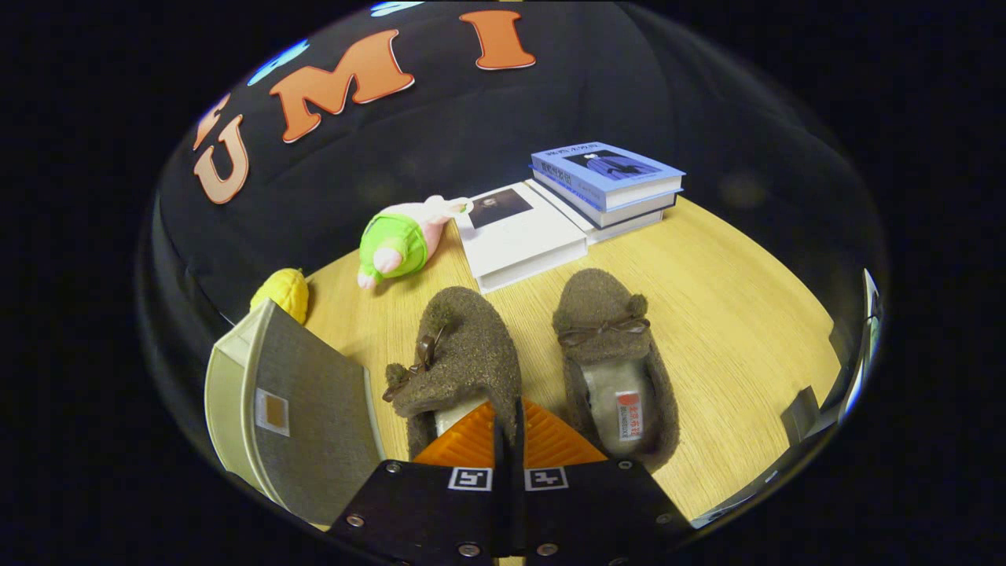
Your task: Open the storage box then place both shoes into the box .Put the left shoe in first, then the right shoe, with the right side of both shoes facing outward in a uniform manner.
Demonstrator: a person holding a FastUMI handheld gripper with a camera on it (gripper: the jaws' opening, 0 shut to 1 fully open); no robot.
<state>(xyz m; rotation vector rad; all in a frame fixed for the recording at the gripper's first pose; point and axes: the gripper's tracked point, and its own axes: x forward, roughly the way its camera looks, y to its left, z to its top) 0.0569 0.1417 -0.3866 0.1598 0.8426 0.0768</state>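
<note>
Two brown fuzzy slippers with small bows lie on the wooden table, toes pointing away from me. My gripper is shut on the left-hand slipper, with its inner side wall pinched between the fingers. That slipper is tilted, its bow turned to the left. The right-hand slipper rests flat just right of the fingers, its pale insole and label showing. The grey fabric storage box with a pale rim stands close on the left of the fingers; I cannot see its inside.
Beyond the slippers lie a white book and a stack of blue books. A green and pink plush toy and a yellow toy corn sit behind the box. The table's edge runs along the right.
</note>
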